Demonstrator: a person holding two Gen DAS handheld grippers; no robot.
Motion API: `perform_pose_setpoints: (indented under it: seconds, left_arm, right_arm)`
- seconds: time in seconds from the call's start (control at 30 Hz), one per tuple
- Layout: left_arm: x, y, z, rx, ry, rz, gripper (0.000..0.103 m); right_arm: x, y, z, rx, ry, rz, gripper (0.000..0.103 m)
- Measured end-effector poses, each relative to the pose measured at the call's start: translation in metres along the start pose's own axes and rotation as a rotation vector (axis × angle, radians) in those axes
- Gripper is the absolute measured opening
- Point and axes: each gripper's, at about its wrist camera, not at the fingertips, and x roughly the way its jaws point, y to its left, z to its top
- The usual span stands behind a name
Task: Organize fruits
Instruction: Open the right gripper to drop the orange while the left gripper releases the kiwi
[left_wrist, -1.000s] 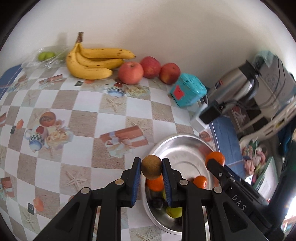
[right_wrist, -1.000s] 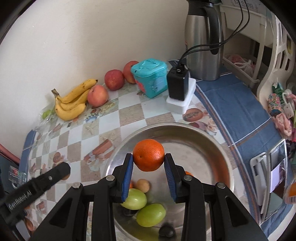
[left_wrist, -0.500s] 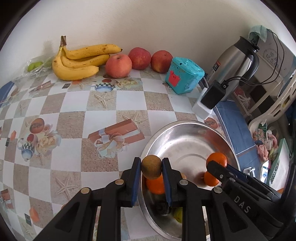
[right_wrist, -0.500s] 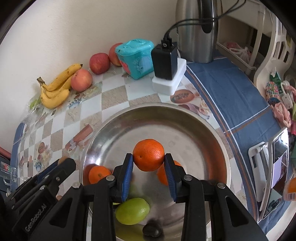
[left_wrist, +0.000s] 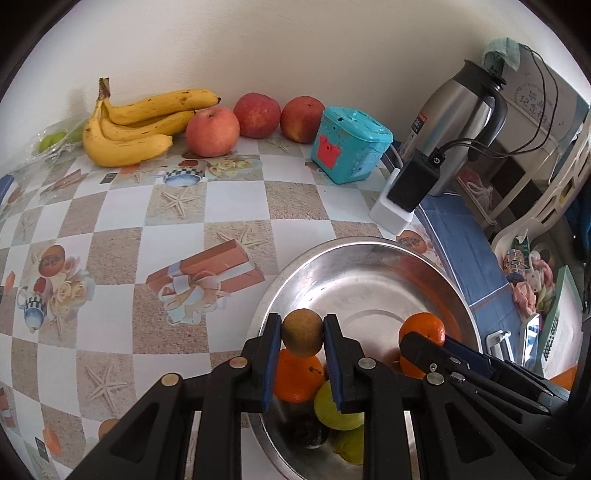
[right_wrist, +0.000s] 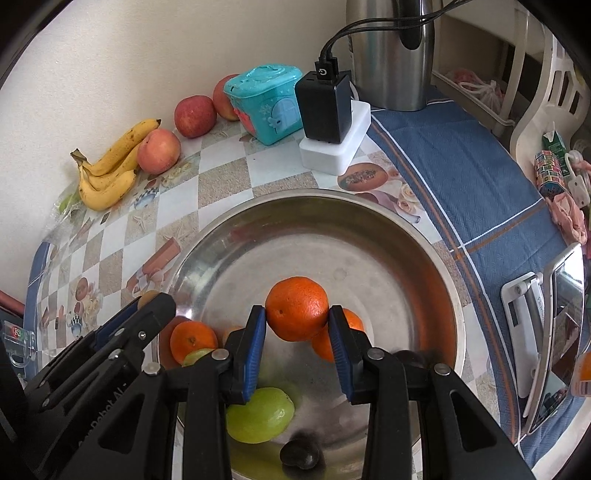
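Both grippers hovering over the metal bowl (right_wrist: 424, 236), each holding fruit.
Left gripper (left_wrist: 302, 332) is pinching a brown fruit (left_wrist: 302, 333) at the near rim; right gripper (right_wrist: 297, 314) is pinching an orange (right_wrist: 296, 308) above the bare middle.

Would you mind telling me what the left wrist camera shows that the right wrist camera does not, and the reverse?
Only the left wrist view shows the brown fruit clamped in the left gripper.

Only the right wrist view shows the phone on a stand at the table's edge, seen in full.

Both show the steel bowl, the bananas, the teal box and the orange held in the right gripper.
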Motion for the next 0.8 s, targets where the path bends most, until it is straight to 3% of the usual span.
perform_pose_setpoints:
  seconds: [0.8]
  left_arm:
    - [0.0039, 0.0004, 0.0004, -0.007, 0.02, -0.009, 0.027]
  right_arm:
    - [-0.0084, -0.0007, 0.0036, 0.008, -0.025, 0.007, 0.037]
